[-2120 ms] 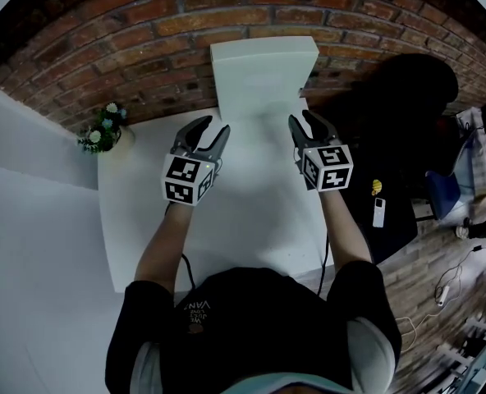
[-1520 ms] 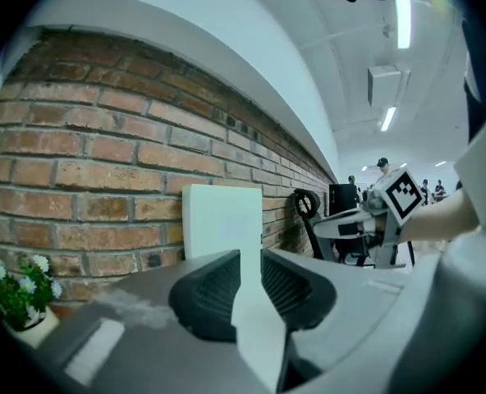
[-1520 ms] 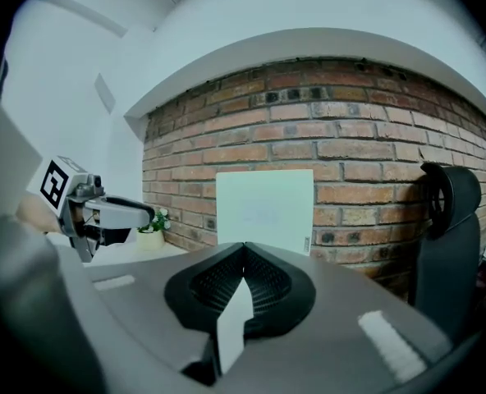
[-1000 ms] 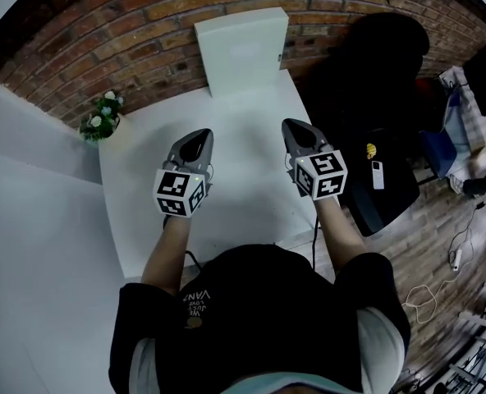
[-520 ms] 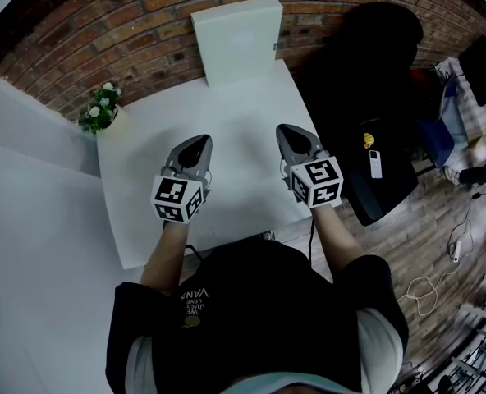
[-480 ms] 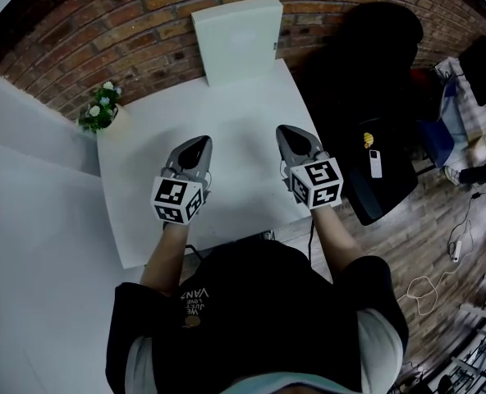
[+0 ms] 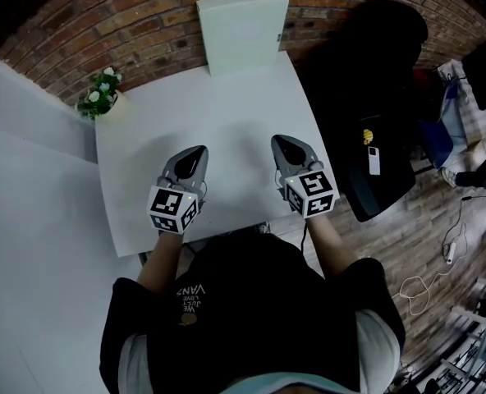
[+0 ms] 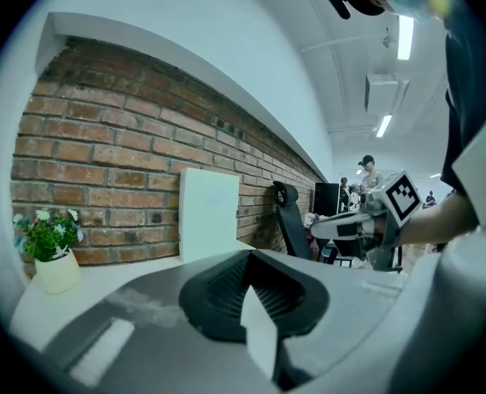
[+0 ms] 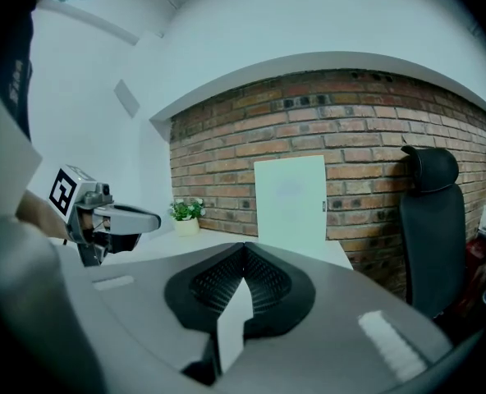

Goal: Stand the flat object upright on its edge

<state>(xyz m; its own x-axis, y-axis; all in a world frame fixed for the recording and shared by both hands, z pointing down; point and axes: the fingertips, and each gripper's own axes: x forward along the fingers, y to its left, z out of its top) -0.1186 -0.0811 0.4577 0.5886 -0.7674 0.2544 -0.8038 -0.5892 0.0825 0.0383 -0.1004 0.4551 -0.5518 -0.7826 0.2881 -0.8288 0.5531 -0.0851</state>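
Observation:
A flat white board (image 7: 241, 28) stands upright on its lower edge at the far end of the white table (image 7: 136, 146), leaning against the brick wall. It also shows in the left gripper view as a pale board (image 8: 209, 213) and in the right gripper view as a pale board (image 9: 291, 198). My left gripper (image 7: 193, 153) is shut and empty above the near part of the table, well short of the board. My right gripper (image 7: 281, 142) is shut and empty beside it. Each gripper view shows its own jaws pressed together with nothing between them.
A small potted plant (image 7: 101, 95) sits at the table's far left corner. A black office chair (image 7: 373, 72) stands to the right of the table, and a black bag with a phone on it (image 7: 372, 164) lies beside it. Cables run over the wooden floor.
Both grippers have drawn back from the board toward the near edge of the table and sunk a little. Two seconds ago their jaws stood open close to the board; now they are shut.

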